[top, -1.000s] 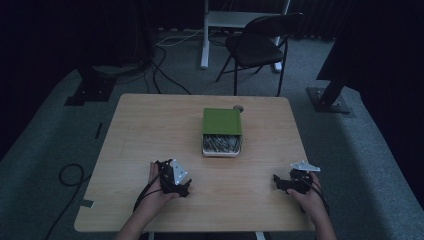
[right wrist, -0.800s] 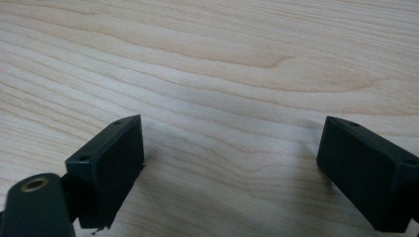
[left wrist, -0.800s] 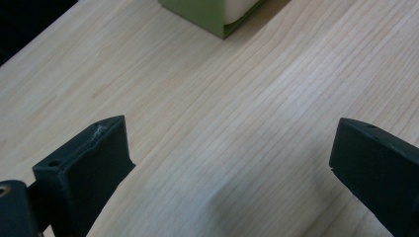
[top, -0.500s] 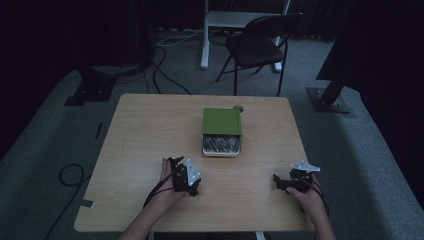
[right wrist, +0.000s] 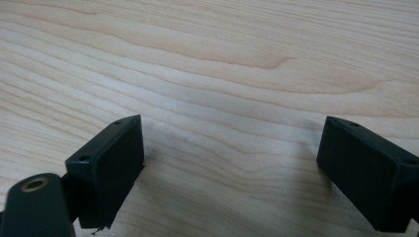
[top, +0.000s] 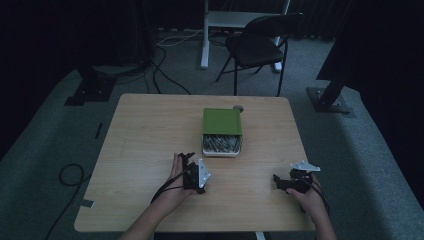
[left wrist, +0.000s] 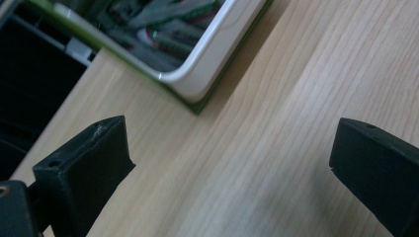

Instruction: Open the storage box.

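A green box (top: 222, 121) sits a little beyond the middle of the wooden table (top: 140, 130), and its white inner tray (top: 222, 145) is slid out toward the person, showing a pile of small greyish pieces whose kind I cannot tell. The left gripper (top: 189, 159) is held just off the near left corner of that tray, close to it but not touching, with the hand (top: 176, 186) behind it resting low over the tabletop. In the left gripper view its two black jaws stand wide apart with only bare wood between them, and the rounded white corner of the tray (left wrist: 197, 74) with a green edge beneath it lies ahead and to the left. The right gripper (top: 278, 181) lies near the front right part of the table, well apart from the box, held by the right hand (top: 309, 196). In the right gripper view its jaws are also spread wide and hold nothing, low over plain wood grain. A dark folding chair (top: 260, 45) stands on the floor beyond the table.
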